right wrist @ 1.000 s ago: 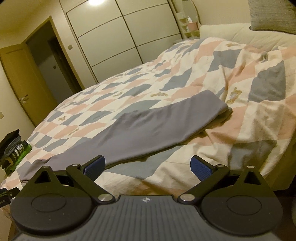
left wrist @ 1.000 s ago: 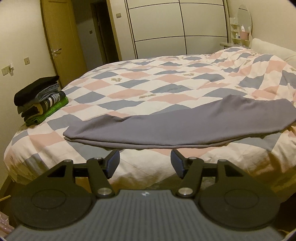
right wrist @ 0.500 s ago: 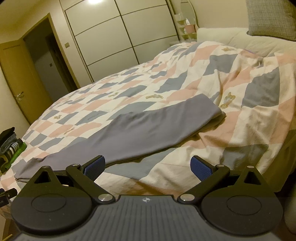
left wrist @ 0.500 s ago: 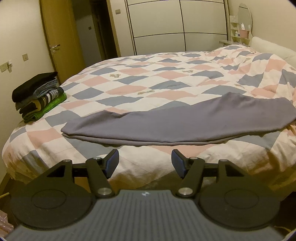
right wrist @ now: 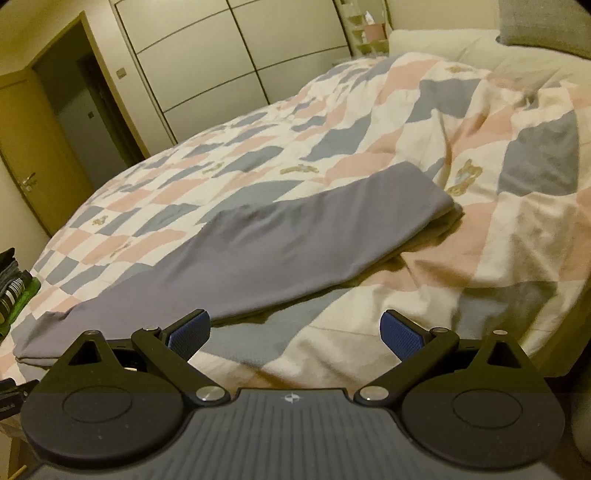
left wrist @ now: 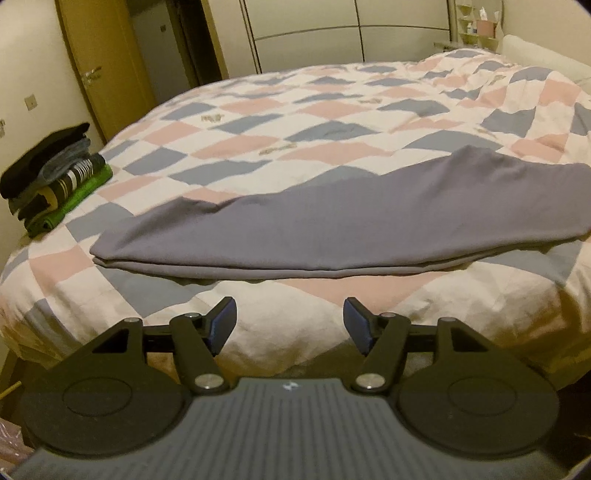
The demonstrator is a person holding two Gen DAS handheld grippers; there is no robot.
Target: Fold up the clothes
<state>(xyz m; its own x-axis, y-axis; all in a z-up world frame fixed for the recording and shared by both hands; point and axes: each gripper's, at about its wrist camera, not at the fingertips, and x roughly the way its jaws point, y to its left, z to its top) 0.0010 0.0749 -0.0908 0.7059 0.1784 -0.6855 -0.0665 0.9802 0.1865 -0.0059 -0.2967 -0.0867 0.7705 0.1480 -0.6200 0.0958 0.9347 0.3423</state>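
Observation:
A long grey garment (left wrist: 351, 218), folded lengthwise, lies flat across the near part of the bed; it also shows in the right wrist view (right wrist: 266, 258). My left gripper (left wrist: 290, 325) is open and empty, held at the bed's near edge just short of the garment's front fold. My right gripper (right wrist: 295, 332) is open wide and empty, near the bed edge in front of the garment's middle. Neither gripper touches the cloth.
The bed has a pink, grey and white checked quilt (left wrist: 332, 122). A stack of folded clothes (left wrist: 51, 177) sits at the bed's left edge and shows in the right wrist view (right wrist: 14, 291). A pillow (right wrist: 546, 26) lies at the headboard. A wardrobe (left wrist: 351, 33) and door (left wrist: 107, 66) stand behind.
Both grippers have moved closer to the bed and a little higher, so the garment looks larger. Both stay open. The garment has not moved.

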